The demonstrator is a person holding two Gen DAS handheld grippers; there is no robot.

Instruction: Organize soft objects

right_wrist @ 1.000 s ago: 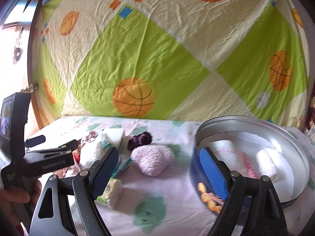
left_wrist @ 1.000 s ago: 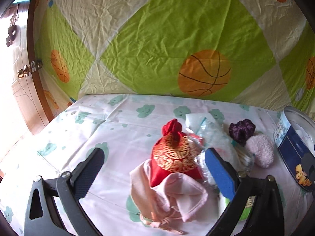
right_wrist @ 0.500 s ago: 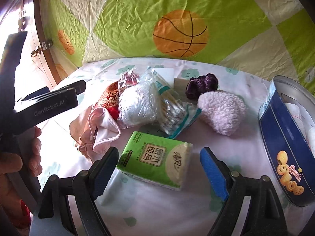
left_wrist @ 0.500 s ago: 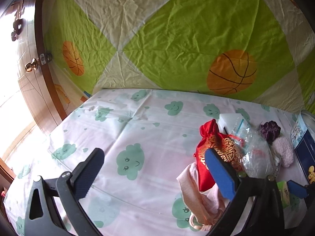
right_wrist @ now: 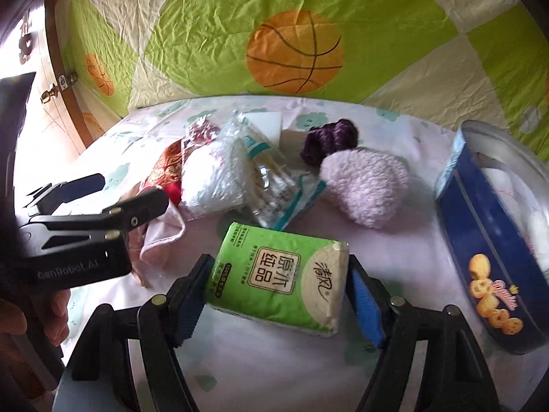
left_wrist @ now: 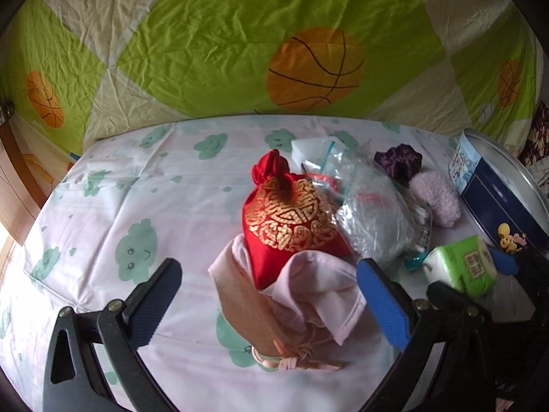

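My right gripper is shut on a green tissue pack, one pad on each end; the pack also shows in the left wrist view. My left gripper is open and empty over a pink drawstring pouch. A red and gold pouch lies on the pink one. Beside them lie a clear plastic bag of white fluff, a purple scrunchie and a pink fuzzy pad.
A blue cookie tin stands open at the right with white rolls inside. Everything lies on a cloud-print sheet. A green and cream basketball cloth hangs behind. A wooden door is at the left.
My right gripper has moved down onto the tissue pack and closed on it. My left gripper has swung back right, so the pouches sit between its fingers again.
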